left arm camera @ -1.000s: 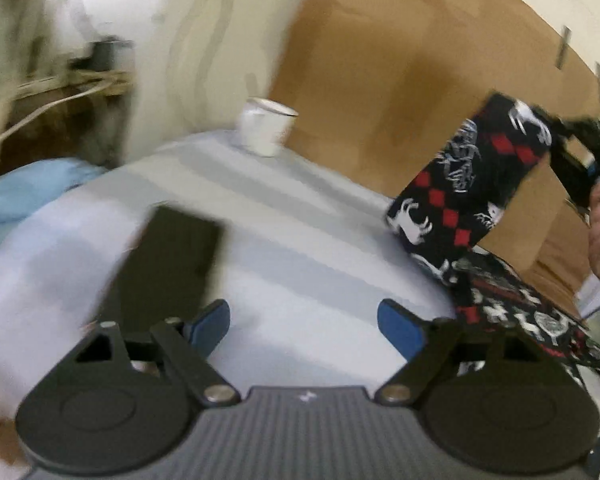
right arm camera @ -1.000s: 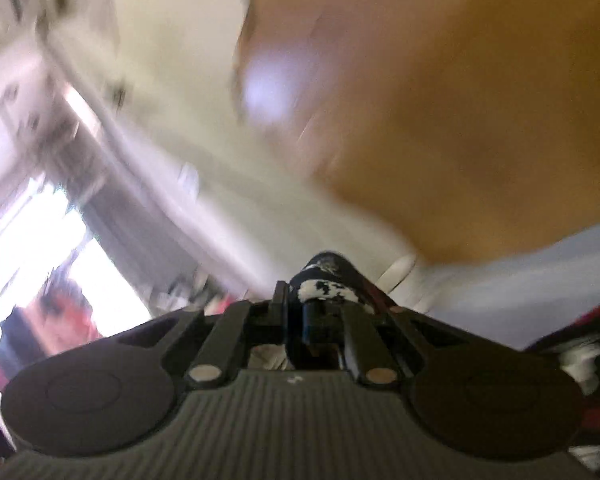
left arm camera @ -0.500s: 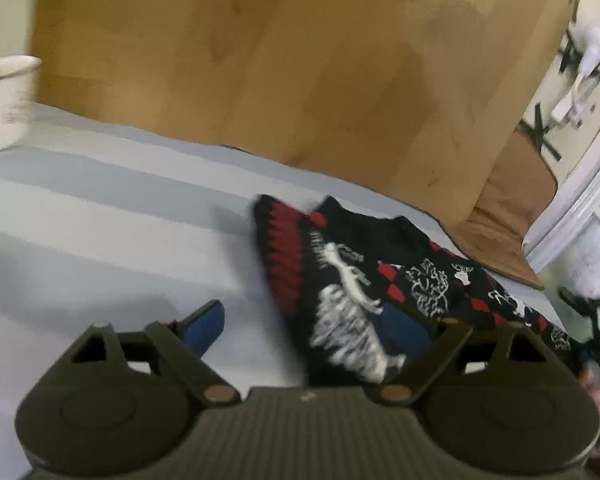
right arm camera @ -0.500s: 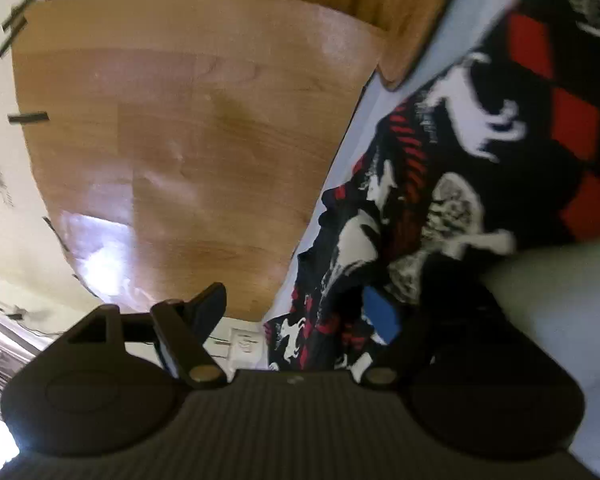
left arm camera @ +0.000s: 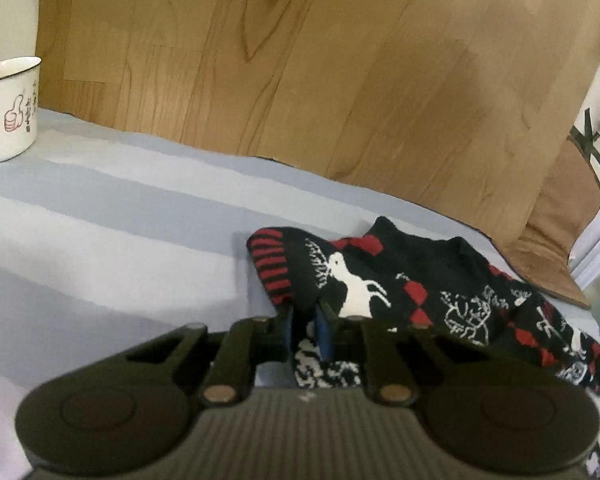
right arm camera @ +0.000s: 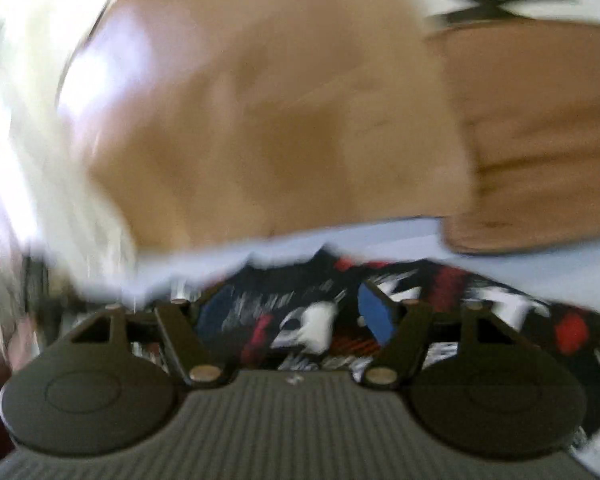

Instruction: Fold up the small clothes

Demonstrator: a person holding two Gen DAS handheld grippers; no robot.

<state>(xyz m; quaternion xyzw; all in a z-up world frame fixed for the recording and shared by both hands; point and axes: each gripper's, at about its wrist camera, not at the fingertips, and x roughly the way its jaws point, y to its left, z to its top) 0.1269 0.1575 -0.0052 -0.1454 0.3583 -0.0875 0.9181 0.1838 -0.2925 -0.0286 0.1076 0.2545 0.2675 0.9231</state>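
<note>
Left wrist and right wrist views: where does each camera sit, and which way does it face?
Left wrist: on the left gripper, tilted down across the striped sheet toward the wooden board; blue pads pinch the reindeer sweater; enamel mug at far left.
Right wrist: on the right gripper, low over the same sweater, jaws open, blurred.
Shared: sweater, sheet, board.

The right wrist view was smeared by motion blur, the sweater point(right arm camera: 320, 320) mere streaks, while the left view's left edge cut off the mug point(left arm camera: 8, 108).
</note>
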